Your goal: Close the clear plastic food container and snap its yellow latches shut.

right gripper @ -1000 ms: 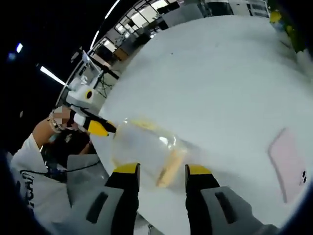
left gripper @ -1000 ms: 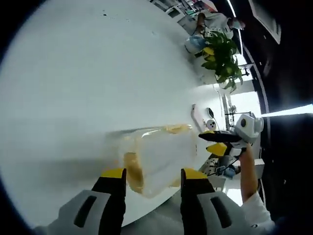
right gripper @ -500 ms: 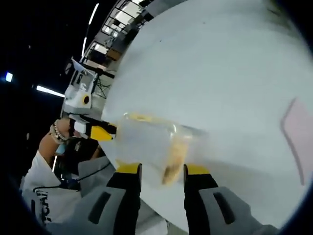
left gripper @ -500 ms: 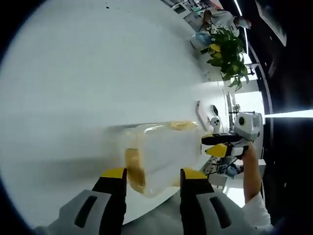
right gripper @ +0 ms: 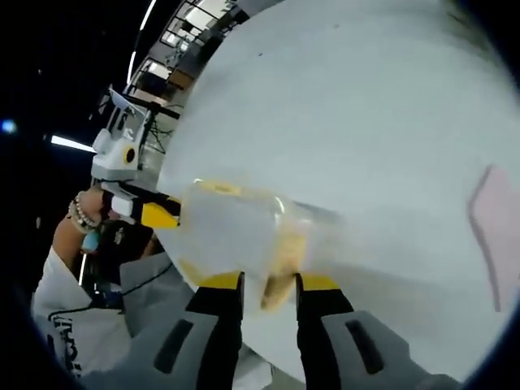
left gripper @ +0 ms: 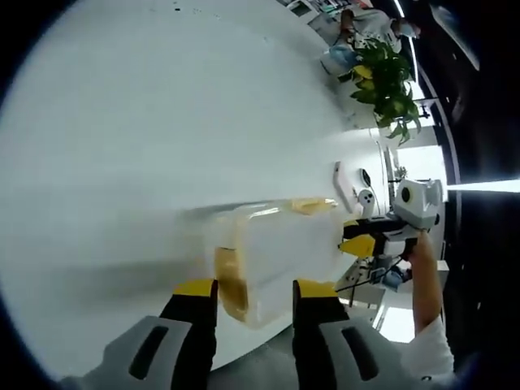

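Now both jaws narrower, container (left gripper: 284, 256) nearer

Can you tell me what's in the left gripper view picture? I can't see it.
A clear plastic food container with yellow latches sits on a big white table, right in front of the left gripper, whose yellow-tipped jaws reach toward its near end. The right gripper touches the container's far end, held by a person's hand. A green plant stands far behind.
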The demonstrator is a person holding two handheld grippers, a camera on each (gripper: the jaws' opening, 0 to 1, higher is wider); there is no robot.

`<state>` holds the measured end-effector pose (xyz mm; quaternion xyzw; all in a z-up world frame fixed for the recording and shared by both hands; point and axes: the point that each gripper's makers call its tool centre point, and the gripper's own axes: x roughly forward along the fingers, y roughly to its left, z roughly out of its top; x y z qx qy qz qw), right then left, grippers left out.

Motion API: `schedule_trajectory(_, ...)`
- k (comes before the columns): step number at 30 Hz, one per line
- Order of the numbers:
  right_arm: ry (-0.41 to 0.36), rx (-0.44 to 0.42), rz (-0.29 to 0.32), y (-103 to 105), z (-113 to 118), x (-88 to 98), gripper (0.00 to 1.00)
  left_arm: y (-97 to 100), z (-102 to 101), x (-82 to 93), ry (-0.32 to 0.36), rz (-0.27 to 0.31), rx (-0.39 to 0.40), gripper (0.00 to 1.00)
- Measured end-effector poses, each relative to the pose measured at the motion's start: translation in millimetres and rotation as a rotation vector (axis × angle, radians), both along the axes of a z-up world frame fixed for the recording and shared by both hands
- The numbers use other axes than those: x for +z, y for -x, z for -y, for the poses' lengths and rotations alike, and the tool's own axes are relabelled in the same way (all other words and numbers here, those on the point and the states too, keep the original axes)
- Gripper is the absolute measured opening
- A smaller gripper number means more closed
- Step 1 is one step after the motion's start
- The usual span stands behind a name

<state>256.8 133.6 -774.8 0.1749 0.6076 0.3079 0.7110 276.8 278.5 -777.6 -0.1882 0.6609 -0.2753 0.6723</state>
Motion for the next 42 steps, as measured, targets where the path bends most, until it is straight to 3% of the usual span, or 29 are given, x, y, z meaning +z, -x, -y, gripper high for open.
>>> schedule_trajectory(4,0.001,0.008,0.0,-1,1,-0.6,0.2,-0.1,-1,-2.4,-0.024,0.004,-0.023,0.29)
schedule_trajectory(6,-0.029,-0.002,0.0,-3,-7,-1.9,0.19,8.4,4,-11.3,-0.035,-0.027,-0.035,0.34)
schedule_trajectory(7,-0.023,0.004,-0.002,-2,-8,-1.6,0.19,11.6,1,-17.0,-0.082,-0.001,-0.088,0.37)
schedule_trajectory(9,0.0,0.035,0.02,-1,-7,0.5,0.19,10.2,6,-13.5,-0.062,0.014,-0.098,0.38)
schedule_trajectory(18,0.006,0.035,0.017,-7,-1,-1.5,0.19,1.6,-12,-7.3,-0.054,-0.023,-0.057,0.3)
schedule_trajectory(25,0.03,0.052,0.026,-9,0,-1.9,0.19,-5.1,-22,2.7,-0.057,-0.03,-0.03,0.34)
schedule_trajectory(34,0.03,0.053,0.031,-8,0,-1.7,0.19,1.1,-2,0.8,-0.024,-0.019,-0.057,0.3)
schedule_trajectory(42,0.029,0.059,0.021,-8,0,-2.0,0.18,1.0,-6,-3.6,-0.073,-0.003,-0.078,0.23)
